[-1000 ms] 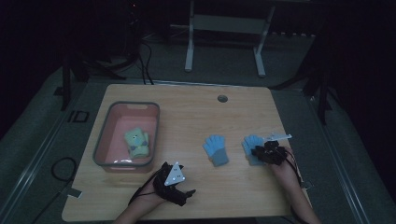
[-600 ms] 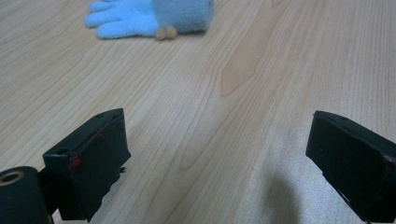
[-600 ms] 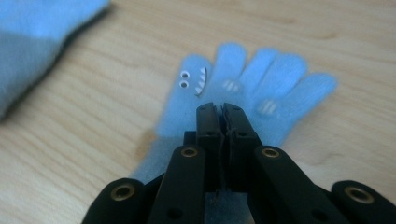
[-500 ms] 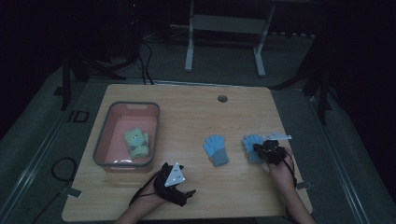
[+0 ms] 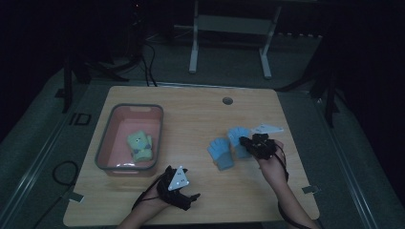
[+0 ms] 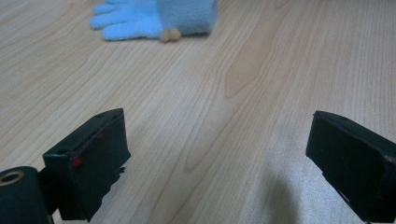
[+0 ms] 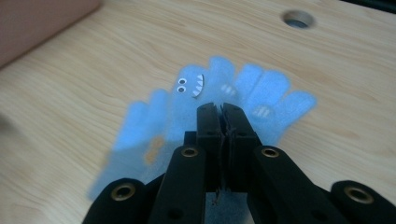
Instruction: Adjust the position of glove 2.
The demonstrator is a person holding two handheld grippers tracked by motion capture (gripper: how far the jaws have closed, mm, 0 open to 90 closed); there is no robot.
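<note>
Nearest to me, my left gripper (image 5: 184, 198) rests low at the near edge of the wooden surface (image 5: 191, 124), its jaws standing wide apart with nothing between them. In the left gripper view bare wood lies between the two black jaws, and beyond them, well apart from the jaws, a light blue glove (image 6: 154, 18) lies flat with its fingers pointing to that view's left.

To the right of that glove, my right gripper (image 5: 248, 142) has its jaws pressed together, clamped on a fold of a second light blue glove (image 7: 215, 107). The jaws have just been closing, and the fabric is pinched between them. In the right gripper view this glove spreads out past the jaw tips, blurred, with googly eyes and a toothy mouth on one finger. In the high view it sits just beside the first glove (image 5: 220, 152), on that glove's right, the two close together or touching; I cannot tell which.

Left of the first glove, well apart from it, stands a pink bin (image 5: 107, 152) with a grey rim. Inside it lies a small green soft toy (image 5: 139, 145).

Beyond the gloves, near the far edge, is a round cable hole (image 5: 227, 100).
</note>
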